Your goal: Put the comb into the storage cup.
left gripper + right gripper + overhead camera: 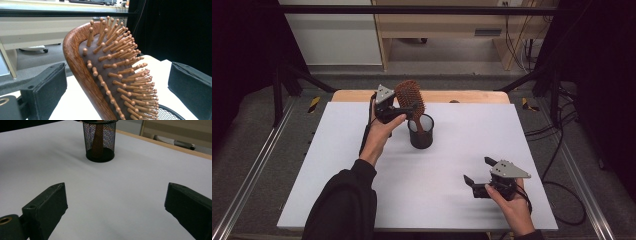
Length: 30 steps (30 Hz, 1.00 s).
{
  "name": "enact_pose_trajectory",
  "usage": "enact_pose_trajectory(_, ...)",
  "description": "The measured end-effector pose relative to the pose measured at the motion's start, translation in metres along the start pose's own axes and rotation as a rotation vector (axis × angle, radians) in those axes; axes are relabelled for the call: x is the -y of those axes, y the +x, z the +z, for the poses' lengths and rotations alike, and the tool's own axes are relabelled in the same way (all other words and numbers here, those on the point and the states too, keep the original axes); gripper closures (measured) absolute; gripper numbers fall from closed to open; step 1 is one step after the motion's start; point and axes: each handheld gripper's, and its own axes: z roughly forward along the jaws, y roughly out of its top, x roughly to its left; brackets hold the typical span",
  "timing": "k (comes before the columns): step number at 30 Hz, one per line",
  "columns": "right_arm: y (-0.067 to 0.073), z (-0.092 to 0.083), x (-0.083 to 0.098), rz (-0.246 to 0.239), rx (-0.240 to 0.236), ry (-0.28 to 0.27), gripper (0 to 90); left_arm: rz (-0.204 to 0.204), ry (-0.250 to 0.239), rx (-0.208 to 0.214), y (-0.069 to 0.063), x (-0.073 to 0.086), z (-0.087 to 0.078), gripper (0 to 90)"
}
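High view shows a wooden hairbrush (410,98) standing handle-down in a black mesh cup (421,132) near the far middle of the white table (337,165), its bristled head leaning up and to the left above the rim. The left gripper (401,114) sits at the brush just below the head; from the left gripper view its fingers (45,87) stand apart on either side of the brush, with clear gaps, so nothing is clamped. Whether the brush is being placed or fetched cannot be told. If it is being left in the cup, the sound way is to draw the gripper straight back and slightly up, keeping both fingers clear of the bristles so the head is not dragged and the light cup not tipped. If it is to be lifted, close on the wooden neck rather than the bristles. The right gripper (478,176) rests low on the near right of the table, fingers apart, holding nothing, well away from the cup.
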Motion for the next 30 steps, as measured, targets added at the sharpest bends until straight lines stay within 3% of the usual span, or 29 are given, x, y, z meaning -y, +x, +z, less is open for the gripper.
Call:
enact_pose_trajectory(18,0.000,0.000,0.000,0.000,-0.001,0.000,4.7,0.000,-0.016,0.002,0.000,0.001,-0.011,2.2)
enact_pose_trajectory(30,0.001,0.000,0.000,0.000,0.002,-0.001,4.7,0.025,-0.039,-0.016,0.003,0.002,-0.035,2.0)
